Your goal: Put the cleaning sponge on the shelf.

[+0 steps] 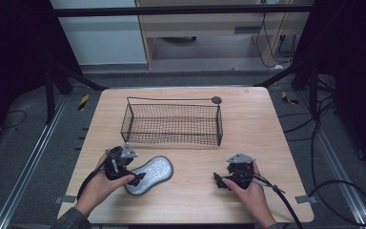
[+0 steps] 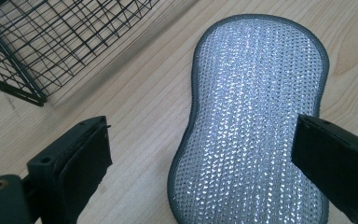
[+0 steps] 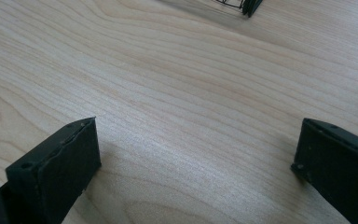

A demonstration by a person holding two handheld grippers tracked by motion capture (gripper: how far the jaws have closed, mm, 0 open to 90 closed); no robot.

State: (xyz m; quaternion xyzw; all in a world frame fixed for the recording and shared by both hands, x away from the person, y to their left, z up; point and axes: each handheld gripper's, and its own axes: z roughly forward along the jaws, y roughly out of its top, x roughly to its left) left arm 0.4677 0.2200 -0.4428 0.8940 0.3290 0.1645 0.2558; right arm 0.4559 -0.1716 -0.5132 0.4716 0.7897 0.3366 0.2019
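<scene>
A silvery, peanut-shaped scrubbing pad (image 1: 151,174) (image 2: 256,116) with a grey rim lies flat on the wooden table, near the front left. My left gripper (image 1: 124,174) (image 2: 200,154) is open, its jaws spread on either side of the pad's near end, with one jaw over the pad's edge. An empty black wire basket (image 1: 172,122) (image 2: 51,42) stands behind the pad at the table's middle. My right gripper (image 1: 226,180) (image 3: 196,154) is open low over bare wood at the front right, with nothing between its jaws.
The table's (image 1: 262,129) front edge lies close to both hands. A corner of the basket (image 3: 248,5) shows at the top of the right gripper view. Cables trail from the right gripper off the table's right side.
</scene>
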